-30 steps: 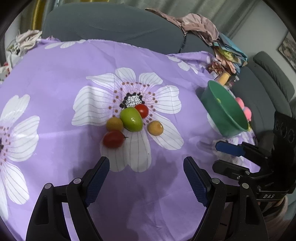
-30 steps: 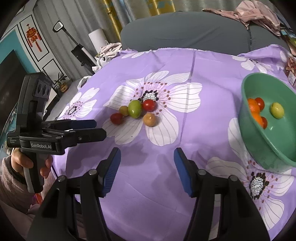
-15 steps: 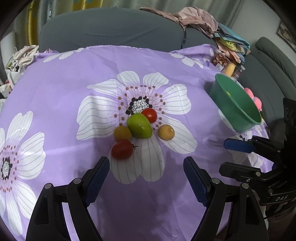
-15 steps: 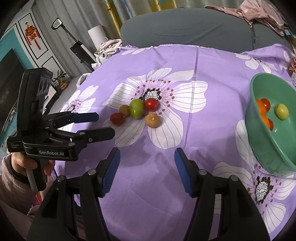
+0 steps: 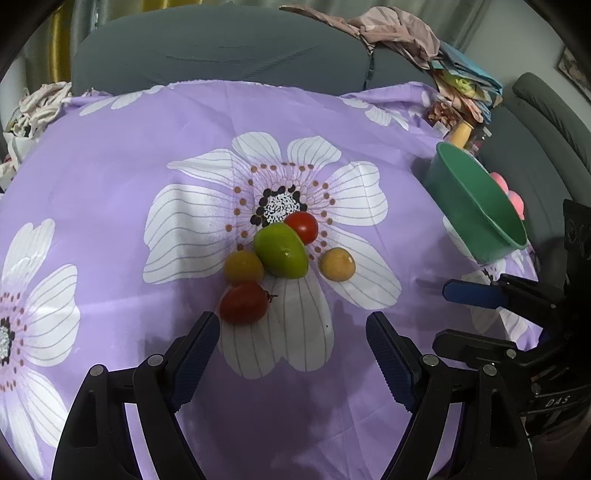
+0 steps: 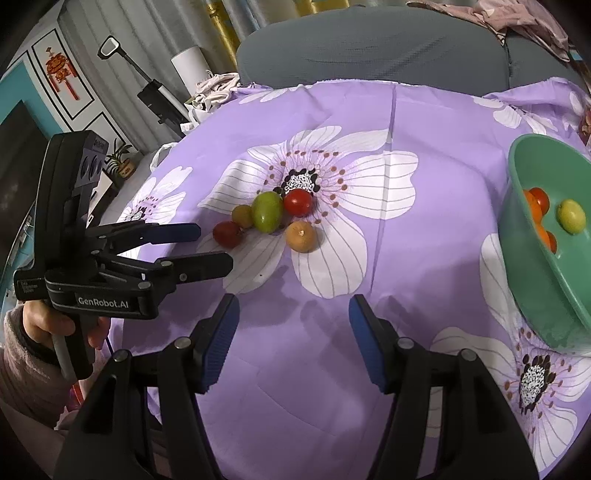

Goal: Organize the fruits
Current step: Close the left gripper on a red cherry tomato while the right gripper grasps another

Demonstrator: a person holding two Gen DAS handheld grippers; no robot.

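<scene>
Several fruits lie together on the purple flowered cloth: a green fruit point(image 5: 281, 251), a red tomato point(image 5: 302, 226), a yellow fruit point(image 5: 337, 264), a small yellowish fruit point(image 5: 243, 266) and a dark red tomato point(image 5: 244, 302). My left gripper point(image 5: 291, 339) is open and empty, its left fingertip close to the dark red tomato. It also shows in the right wrist view point(image 6: 210, 245). My right gripper point(image 6: 293, 317) is open and empty, nearer than the yellow fruit point(image 6: 301, 236). A green bowl point(image 6: 532, 266) at the right holds several fruits.
A grey sofa point(image 5: 221, 48) with piled clothes point(image 5: 399, 33) stands behind the table. Clutter point(image 5: 461, 110) sits at the far right corner beyond the bowl point(image 5: 476, 214). The table edge drops off at the left in the right wrist view, where a hand point(image 6: 44, 325) holds the left gripper.
My left gripper has moved forward toward the fruit cluster, so the dark red tomato is now just off its left fingertip. My right gripper has shifted slightly forward and left. Both stay open.
</scene>
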